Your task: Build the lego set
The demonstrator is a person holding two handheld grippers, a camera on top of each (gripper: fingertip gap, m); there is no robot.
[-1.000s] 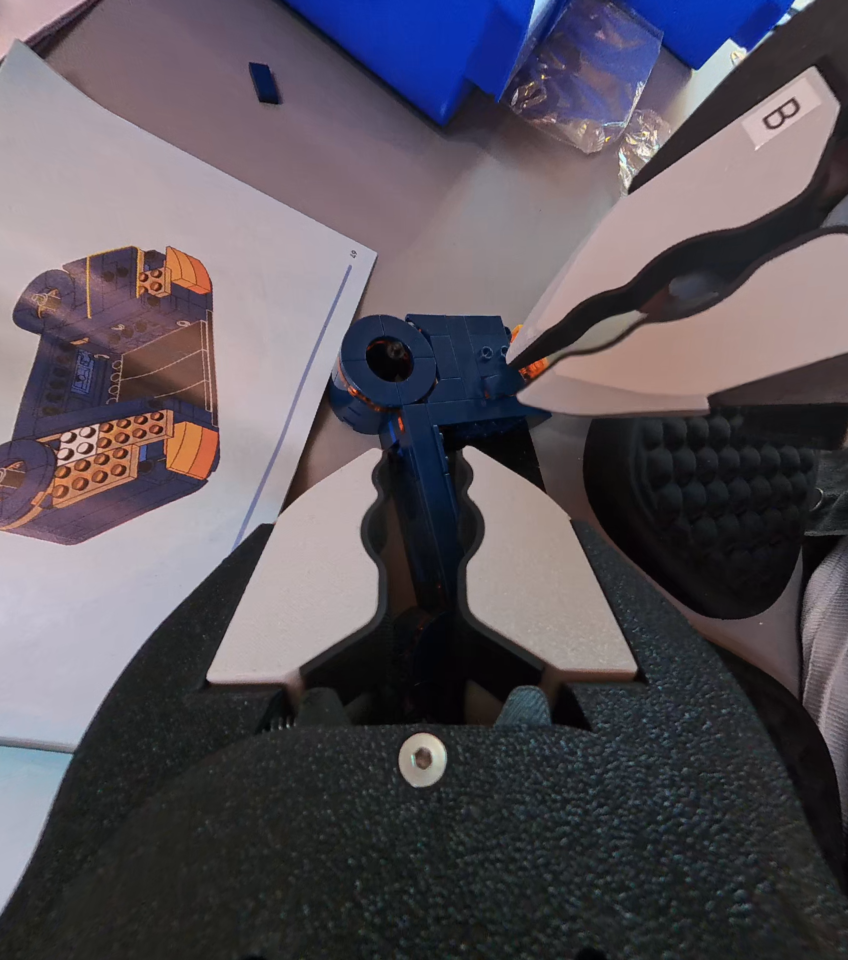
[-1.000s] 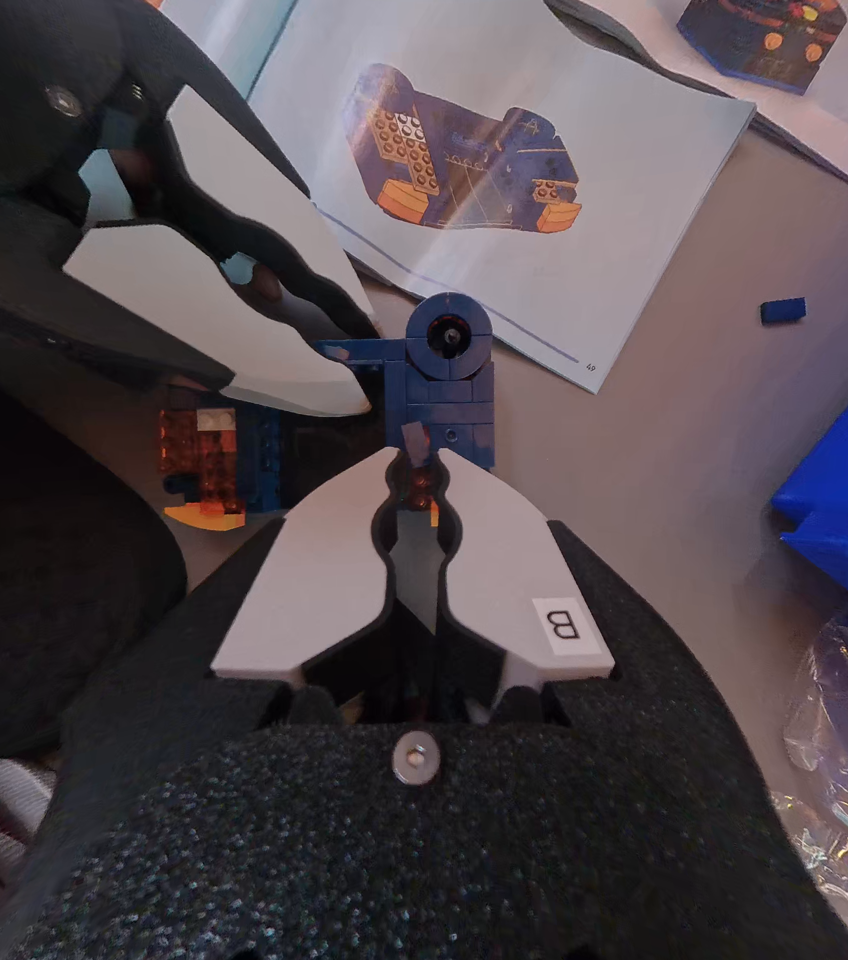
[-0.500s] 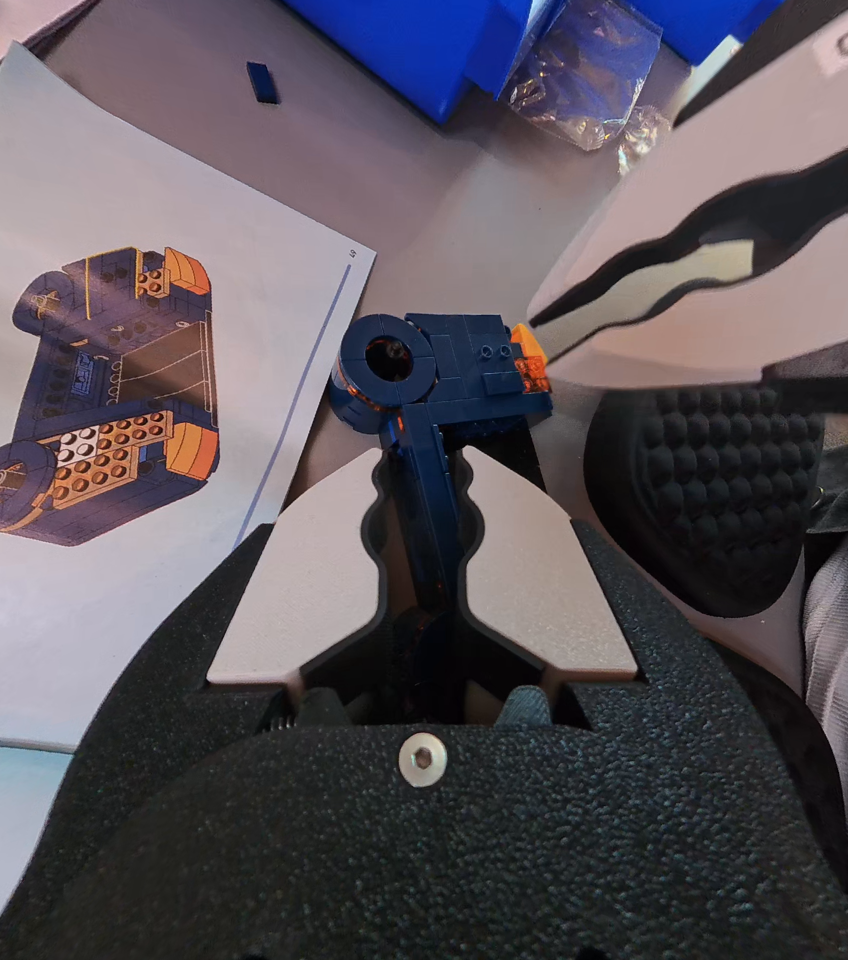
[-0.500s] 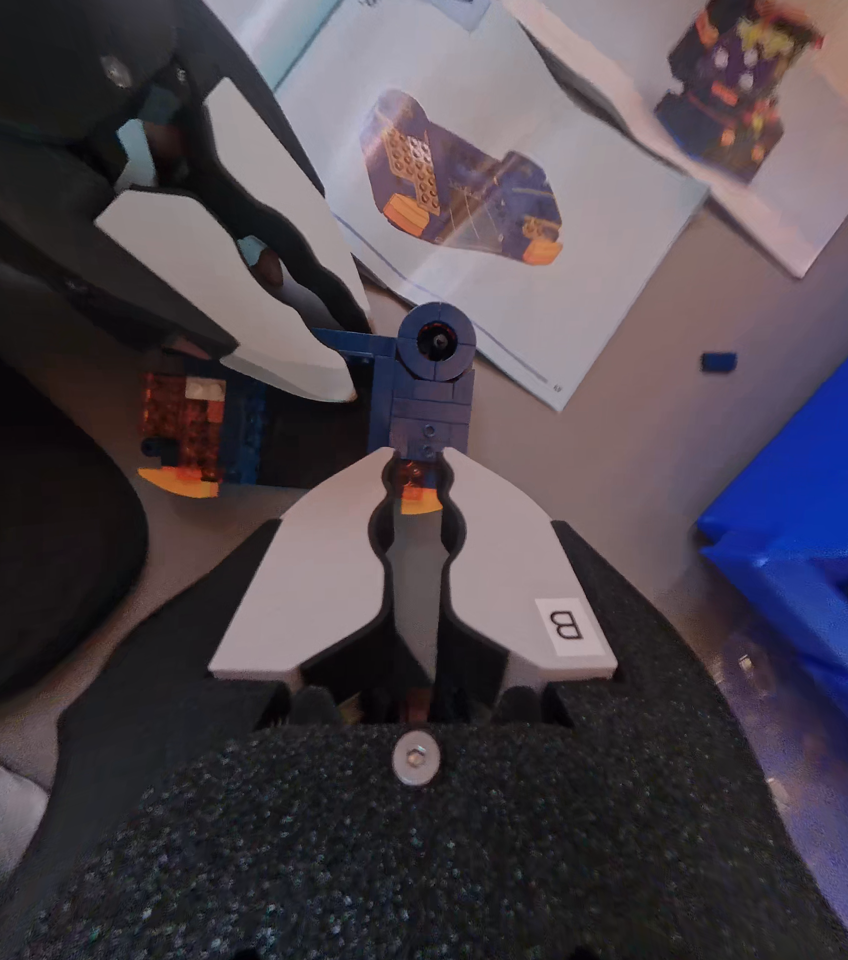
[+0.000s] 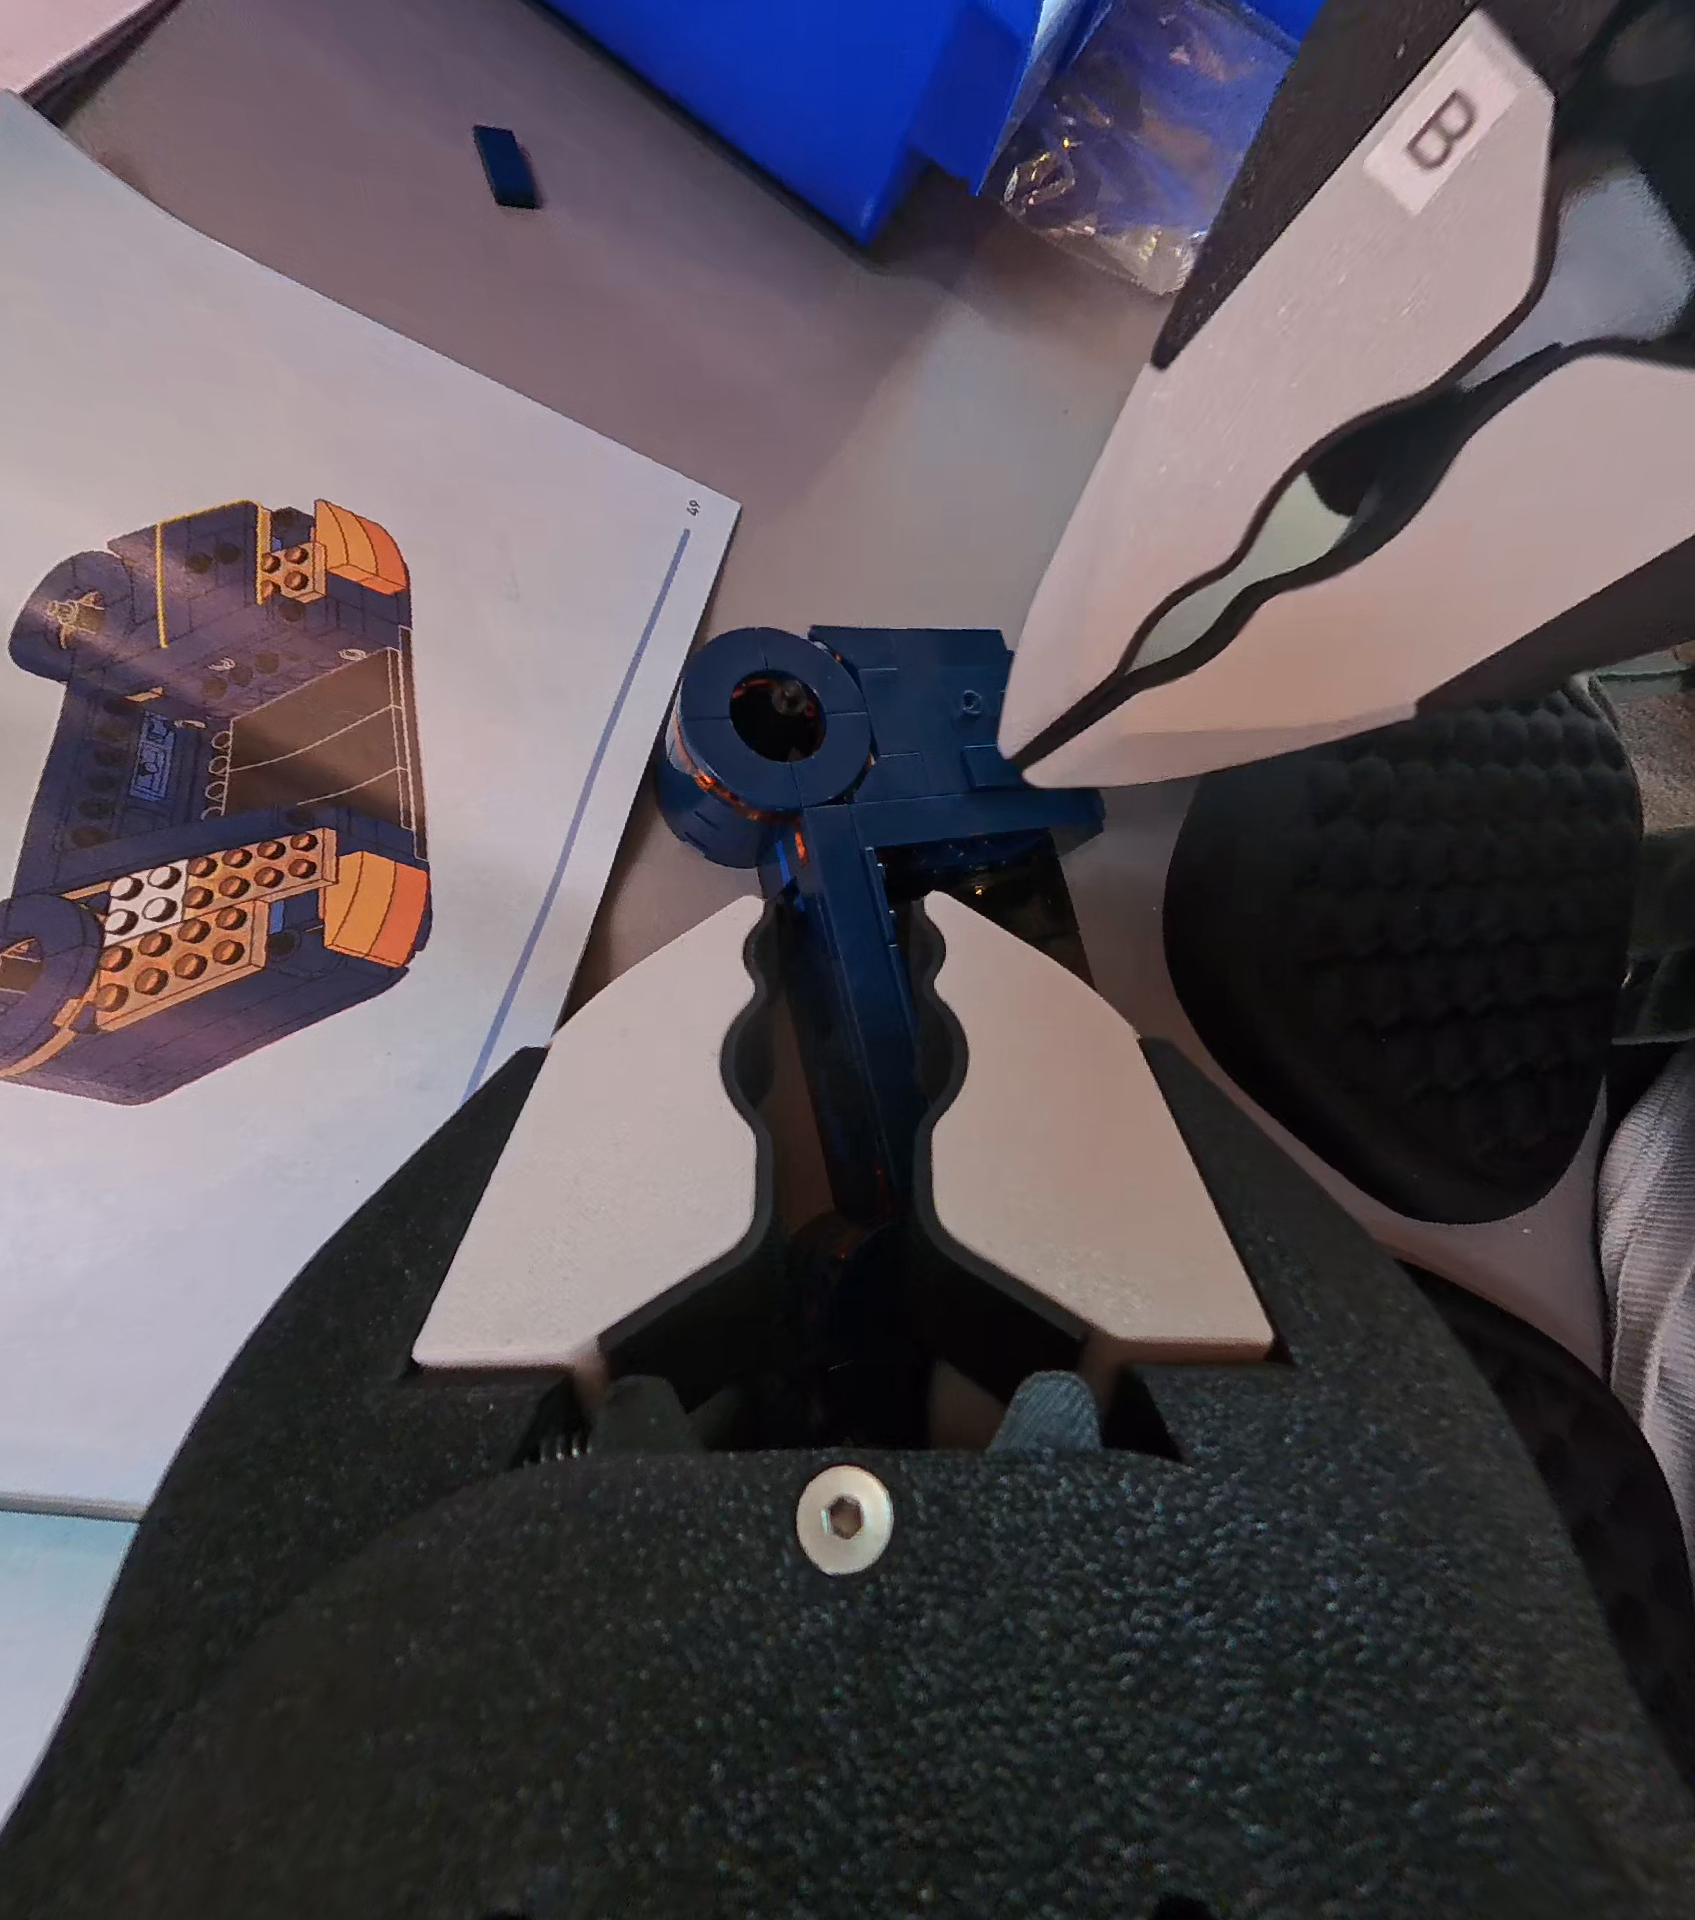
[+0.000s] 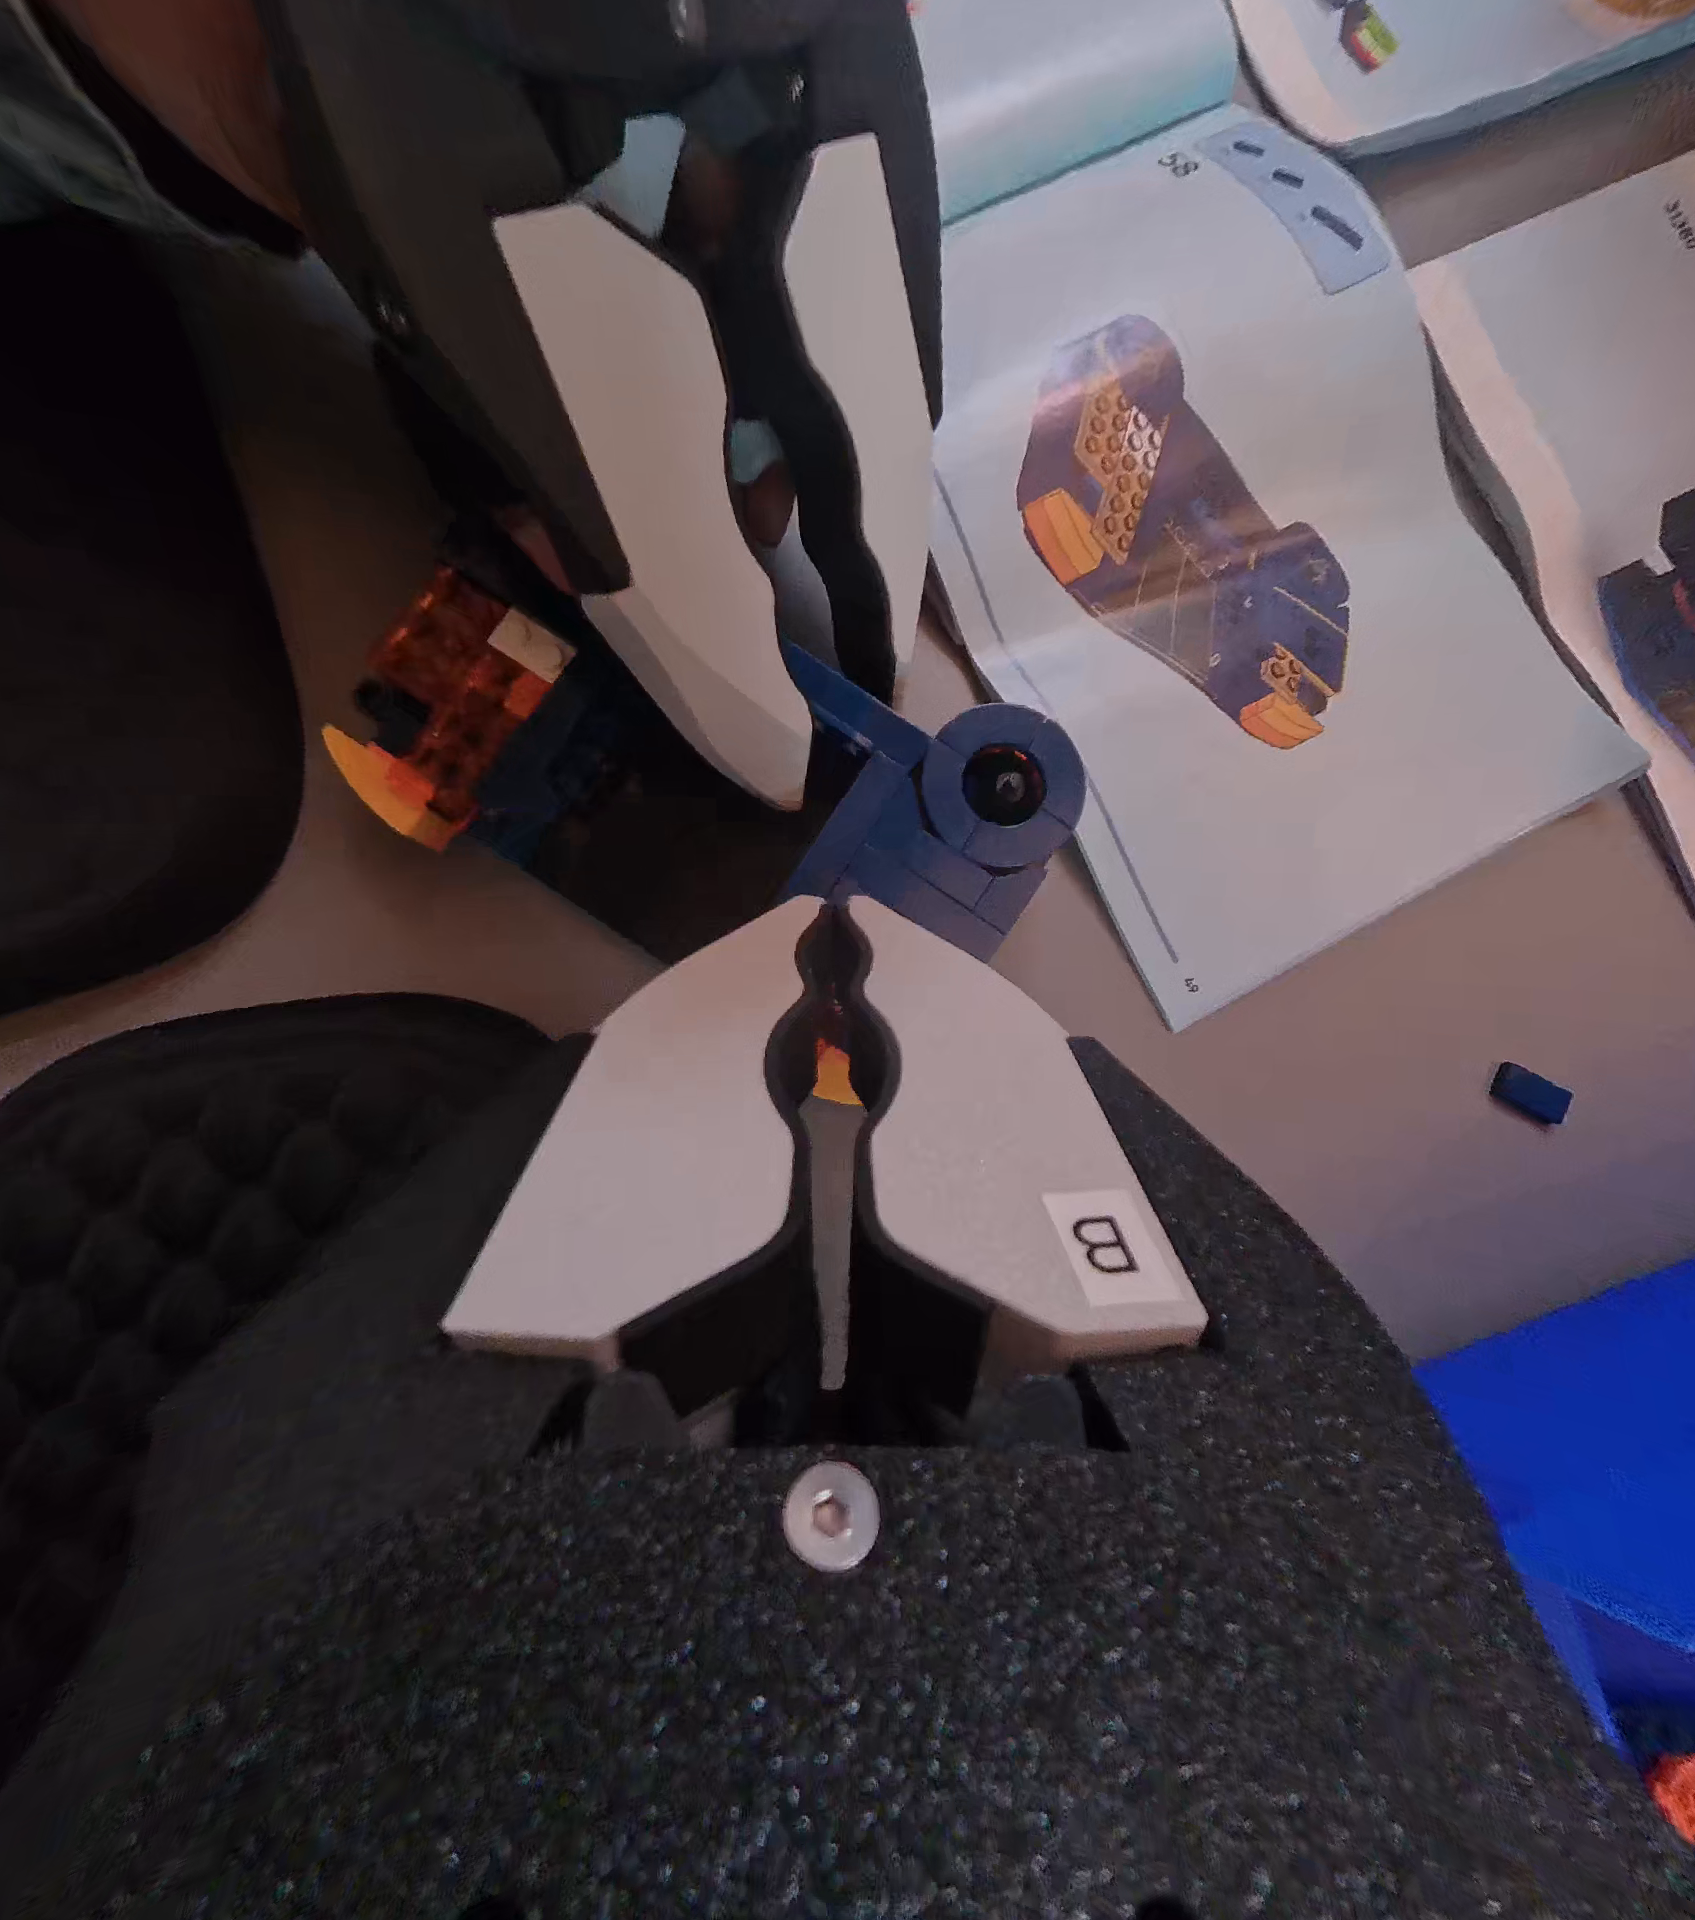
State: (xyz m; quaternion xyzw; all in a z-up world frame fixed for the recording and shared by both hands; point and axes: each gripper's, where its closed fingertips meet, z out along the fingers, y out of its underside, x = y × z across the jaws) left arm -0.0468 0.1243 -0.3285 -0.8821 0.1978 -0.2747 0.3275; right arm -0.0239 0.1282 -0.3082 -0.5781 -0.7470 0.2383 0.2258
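left gripper (image 5: 843, 935) clamped on the dark blue model (image 5: 853, 748) | right gripper (image 6: 835, 914) tips together, pressing the model's top beside its round ring (image 5: 770, 717) | nearer: right

1. Right gripper (image 6: 835, 914): fingers nearly closed, tips meeting at the near edge of the dark blue lego model (image 6: 936, 831).
2. Left gripper (image 6: 827, 727): enters from above, clamping the model's blue bar.
3. Orange section (image 6: 448, 707) of the model lies to the left.
4. Open instruction booklet (image 6: 1445, 623) lies beyond, and a loose blue brick (image 6: 1529, 1093) beside a blue bin (image 6: 1632, 1455).
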